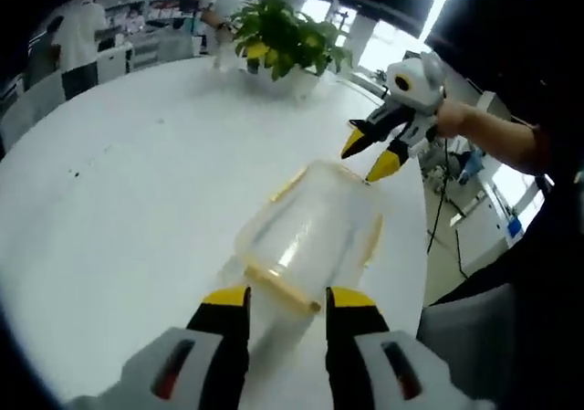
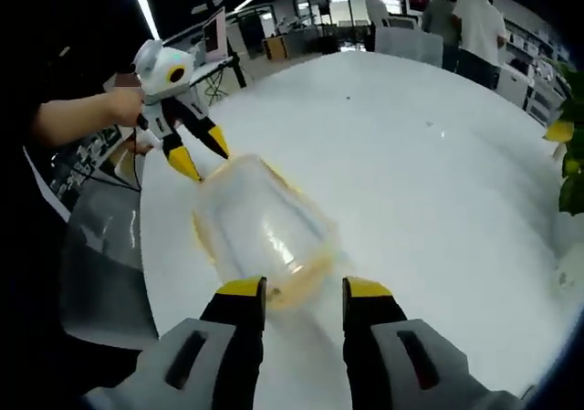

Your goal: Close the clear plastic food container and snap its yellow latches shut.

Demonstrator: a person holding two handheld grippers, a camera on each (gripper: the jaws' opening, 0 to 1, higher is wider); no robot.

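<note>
— So, where is the clear plastic food container [image 1: 310, 232]?

— Lying on the white tabletop [image 1: 128, 191], near its edge, between the two tools. In the left gripper view a yellow latch [image 1: 281, 288] runs along the container's near end, just beyond the jaw tips, and further yellow latches show along its sides. In the right gripper view the container [image 2: 263, 227] sits just ahead of that view's own jaws, with a yellowish band at its near end.

— And the left hand-held gripper [image 1: 287, 298]?

— Its yellow-tipped jaws stand apart with nothing between them, just short of the container. I cannot tell whether the tips touch the latch. Seen from the right gripper view, it [image 2: 201, 154] points down at the container's far end, jaws spread, a hand [image 2: 123, 107] gripping it.

— The right hand-held gripper [image 2: 303, 289]?

— Also spread, empty, its tips just short of the container's near end. From the left gripper view it [image 1: 370, 152] hovers by the far end of the container, jaws parted, held by a hand [image 1: 452, 118].

— Anything else around?

— A potted green plant [image 1: 287, 40] stands farther along the tabletop in the left gripper view. People in white shirts [image 2: 479, 26] stand beyond the tabletop's far side in the right gripper view.
</note>
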